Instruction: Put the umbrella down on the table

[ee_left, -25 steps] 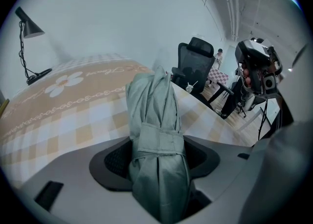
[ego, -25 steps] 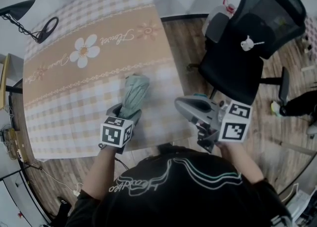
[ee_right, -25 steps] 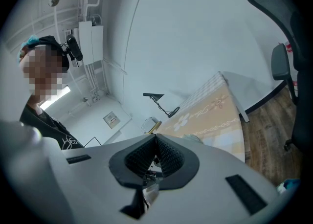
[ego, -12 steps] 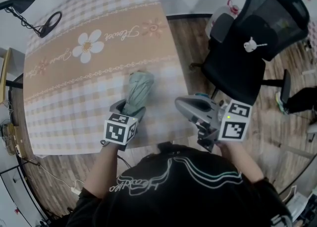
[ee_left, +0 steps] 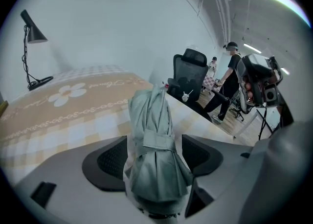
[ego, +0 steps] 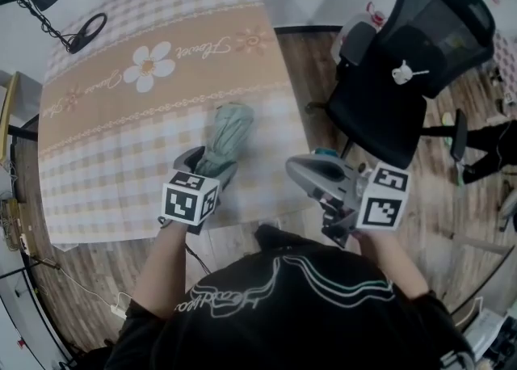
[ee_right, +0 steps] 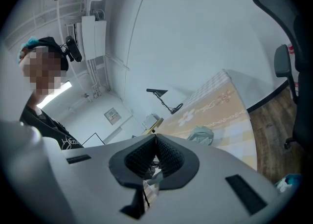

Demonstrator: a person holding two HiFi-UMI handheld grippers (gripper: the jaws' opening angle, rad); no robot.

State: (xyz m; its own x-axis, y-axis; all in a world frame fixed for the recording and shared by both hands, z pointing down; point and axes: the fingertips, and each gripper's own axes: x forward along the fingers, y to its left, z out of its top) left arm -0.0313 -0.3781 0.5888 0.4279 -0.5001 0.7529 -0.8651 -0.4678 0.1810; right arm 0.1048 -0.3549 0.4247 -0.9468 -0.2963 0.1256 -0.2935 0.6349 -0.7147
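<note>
Umbrella [ego: 227, 136] lies on table [ego: 121, 126], near right part | left gripper [ego: 207, 172] jaws opening round it, wider than a second ago: release under way | right gripper [ego: 296, 171] jaws together, empty, to its right.

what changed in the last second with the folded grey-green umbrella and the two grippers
The left gripper is letting go: its jaws are opening off the folded grey-green umbrella, which lies between them on the checked tablecloth. Unchanged: the umbrella's place on the cloth, and the right gripper, shut and empty off the table's edge.
</note>
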